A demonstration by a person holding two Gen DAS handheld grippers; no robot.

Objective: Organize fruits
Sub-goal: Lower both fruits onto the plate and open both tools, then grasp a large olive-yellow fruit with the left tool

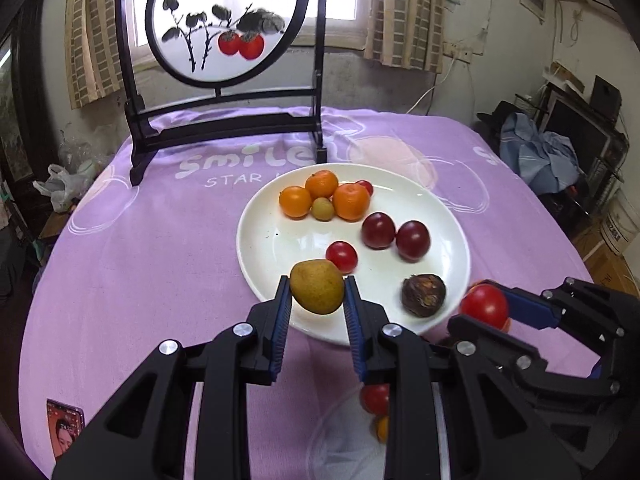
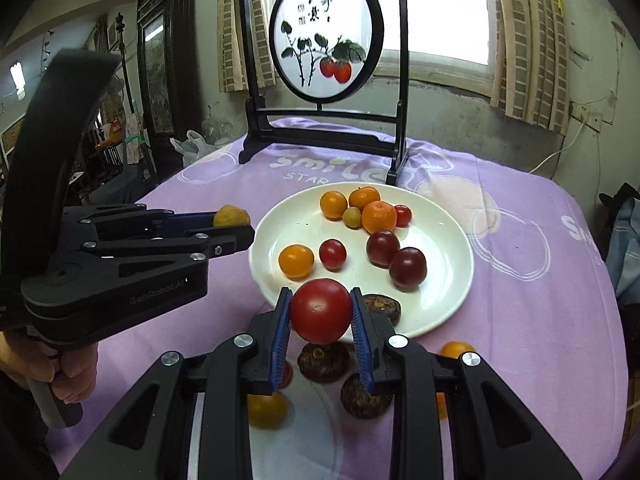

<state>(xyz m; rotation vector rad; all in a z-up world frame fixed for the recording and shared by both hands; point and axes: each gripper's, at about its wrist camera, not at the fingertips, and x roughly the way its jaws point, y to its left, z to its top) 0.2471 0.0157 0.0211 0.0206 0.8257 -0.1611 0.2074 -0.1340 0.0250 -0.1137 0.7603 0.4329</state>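
A white plate (image 1: 280,244) on the purple cloth holds oranges (image 1: 322,184), dark plums (image 1: 378,230), small red tomatoes (image 1: 341,256) and a brown wrinkled fruit (image 1: 423,294). My left gripper (image 1: 317,292) is shut on a yellow-brown pear (image 1: 317,286) above the plate's near rim. My right gripper (image 2: 321,312) is shut on a large red tomato (image 2: 320,310) just above the plate's (image 2: 440,240) near edge. It also shows in the left wrist view (image 1: 486,306). The left gripper (image 2: 234,228) shows at the left of the right wrist view, beside the plate.
A black-framed round painted screen (image 1: 224,24) stands at the table's far side. Loose fruits lie on the cloth near me: brown wrinkled ones (image 2: 324,362), an orange one (image 2: 267,410) and another orange (image 2: 458,349). A phone (image 1: 64,428) lies at the near left edge.
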